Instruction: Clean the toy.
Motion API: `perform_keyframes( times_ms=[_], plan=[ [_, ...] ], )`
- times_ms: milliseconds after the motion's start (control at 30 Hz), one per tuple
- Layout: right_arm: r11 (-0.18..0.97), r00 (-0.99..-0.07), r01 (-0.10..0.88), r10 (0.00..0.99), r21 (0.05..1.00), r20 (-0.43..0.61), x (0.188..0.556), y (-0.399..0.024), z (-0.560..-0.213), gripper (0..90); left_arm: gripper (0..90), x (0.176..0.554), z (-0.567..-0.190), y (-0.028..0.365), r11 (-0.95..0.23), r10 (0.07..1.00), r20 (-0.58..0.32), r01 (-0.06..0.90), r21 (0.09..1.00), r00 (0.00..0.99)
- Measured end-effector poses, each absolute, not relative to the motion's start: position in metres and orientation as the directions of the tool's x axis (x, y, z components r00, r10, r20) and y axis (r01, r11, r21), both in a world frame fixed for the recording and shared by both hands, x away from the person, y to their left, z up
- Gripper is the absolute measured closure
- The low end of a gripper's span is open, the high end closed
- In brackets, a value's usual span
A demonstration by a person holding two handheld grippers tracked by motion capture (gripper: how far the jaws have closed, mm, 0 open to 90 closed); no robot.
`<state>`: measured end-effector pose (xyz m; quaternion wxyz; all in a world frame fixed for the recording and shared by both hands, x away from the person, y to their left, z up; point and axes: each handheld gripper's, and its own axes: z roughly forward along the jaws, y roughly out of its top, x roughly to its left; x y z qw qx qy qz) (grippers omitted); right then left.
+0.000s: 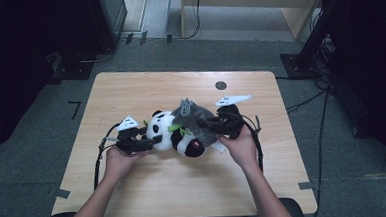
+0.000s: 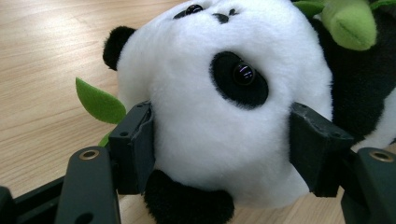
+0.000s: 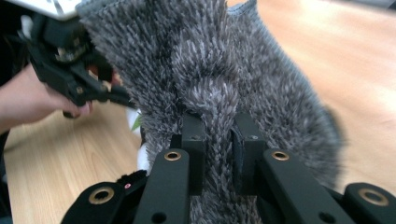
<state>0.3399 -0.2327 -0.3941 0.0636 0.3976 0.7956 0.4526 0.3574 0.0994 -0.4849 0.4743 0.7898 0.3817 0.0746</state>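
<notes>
A black and white plush panda [image 1: 175, 136] lies on its side in the middle of the wooden table [image 1: 130, 92], with green leaf trim [image 2: 98, 100] by its head. My left gripper [image 1: 147, 141] is shut on the panda's white head [image 2: 219, 121], one pad [image 2: 135, 144] on each side. A shaggy grey cloth [image 1: 194, 119] is draped over the panda's body. My right gripper [image 3: 218, 140] is shut on a fold of that grey cloth [image 3: 210, 70], held up over the panda. The other hand and its gripper [image 3: 70, 65] show at upper left in the right gripper view.
A round dark hole [image 1: 221, 85] sits in the table near its far edge. Cables [image 1: 100, 163] trail from both grippers across the table. Dark stands and a wooden cabinet [image 1: 255, 5] stand on the floor beyond the table.
</notes>
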Motion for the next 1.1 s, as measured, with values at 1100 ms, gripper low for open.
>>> perform_keyframes(
  times_ms=[1100],
  plan=[
    [0.331,-0.615,0.677,0.745,0.657,0.258,0.353,-0.272,-0.464,78.5,31.5,0.363,-0.482,0.099,-0.256,0.663,-0.263,0.543,0.8,0.701]
  ],
)
